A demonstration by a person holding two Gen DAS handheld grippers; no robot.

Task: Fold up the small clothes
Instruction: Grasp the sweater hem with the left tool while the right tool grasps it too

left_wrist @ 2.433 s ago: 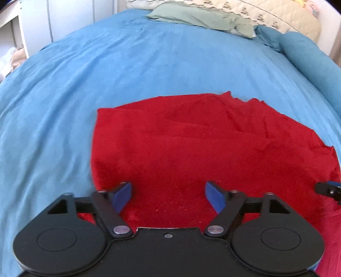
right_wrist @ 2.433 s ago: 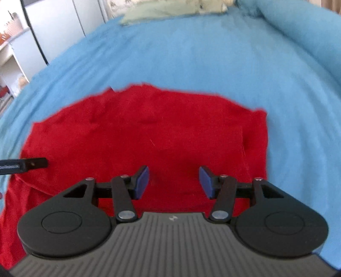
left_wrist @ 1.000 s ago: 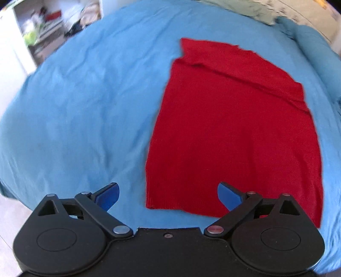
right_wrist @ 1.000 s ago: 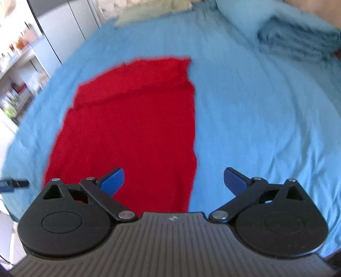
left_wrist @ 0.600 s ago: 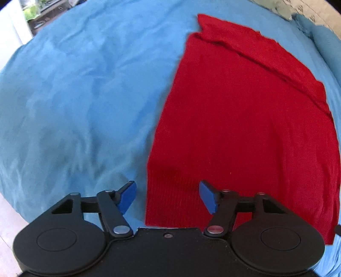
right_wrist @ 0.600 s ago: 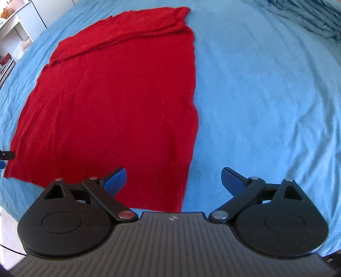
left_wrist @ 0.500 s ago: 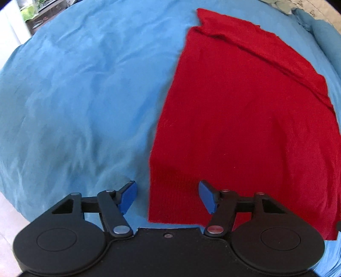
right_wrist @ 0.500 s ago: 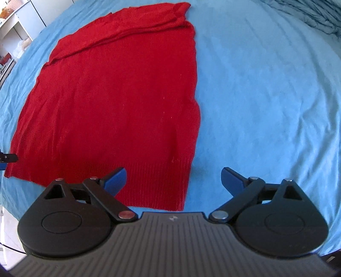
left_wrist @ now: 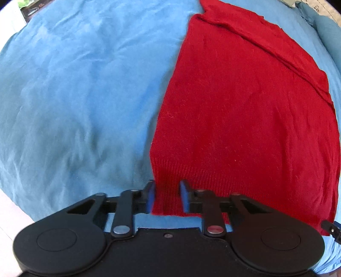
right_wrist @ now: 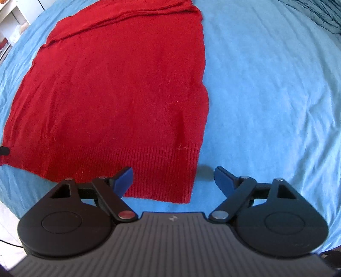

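Observation:
A red knit sweater [left_wrist: 245, 110] lies flat on the blue bedsheet [left_wrist: 74, 89], its ribbed hem toward me. My left gripper [left_wrist: 166, 195] points down at the hem's left corner. Its jaws are closing, and the corner of the hem sits pinched between the blue pads. In the right wrist view the same sweater [right_wrist: 119, 85] fills the left half. There my right gripper [right_wrist: 173, 176] stands open astride the hem's right corner. Its left finger is over the ribbing and its right finger is over bare bedsheet [right_wrist: 266, 95].
The bed's near edge runs just under both grippers, with pale floor [left_wrist: 8, 217] beyond it at the lower left. A folded blue blanket [right_wrist: 319, 15] lies at the far right. White shelving [right_wrist: 10, 19] stands past the bed's far left side.
Both grippers came down and close to the sweater's hem. The left jaws went from wide open to closed around the hem's left corner. The right jaws stayed wide open.

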